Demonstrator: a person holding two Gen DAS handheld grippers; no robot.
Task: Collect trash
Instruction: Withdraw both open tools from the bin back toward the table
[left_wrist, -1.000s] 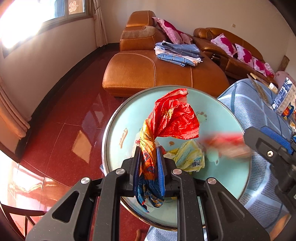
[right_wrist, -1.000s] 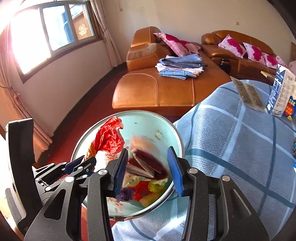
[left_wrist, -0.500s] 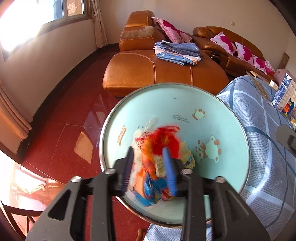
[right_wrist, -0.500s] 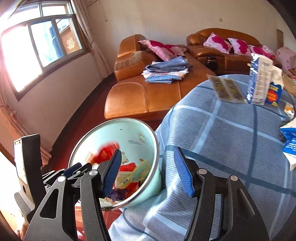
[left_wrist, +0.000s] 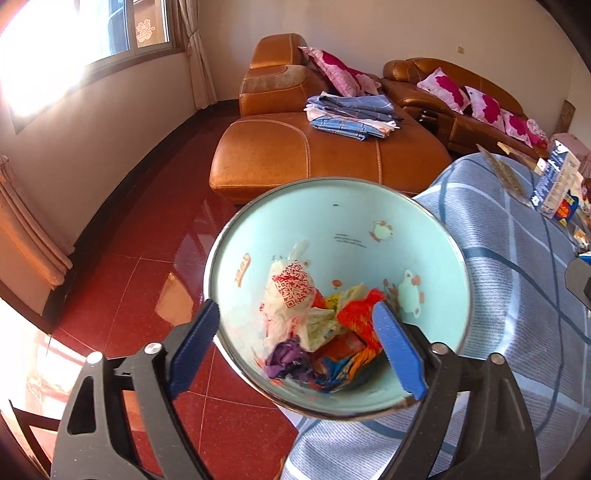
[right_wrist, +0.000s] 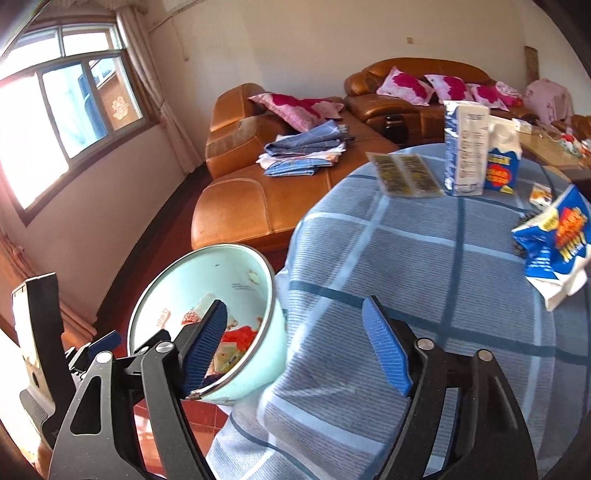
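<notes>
The trash bin (left_wrist: 295, 229) is a pale mint-green pail with a metal rim and cartoon prints on its inner wall. It stands just beside the edge of the table covered by a blue plaid cloth (right_wrist: 424, 266). Crumpled wrappers (left_wrist: 325, 332) lie at its bottom: white with a red QR pattern, red-orange, yellow, purple.

The left gripper (left_wrist: 295, 354) is spread wide and empty above the bin mouth. Its blue pads (left_wrist: 397, 354) frame the wrappers without contact. The right gripper (right_wrist: 295, 350) is likewise released and empty, spanning the bin rim and the table edge.

On the table, well apart from the bin, lie a blue snack bag (right_wrist: 554, 243) at the right, a milk carton (right_wrist: 463, 151) and flat packets (right_wrist: 404, 173) at the far side. The cloth between is bare. Red tile floor (left_wrist: 140, 258) borders the bin on the left.
</notes>
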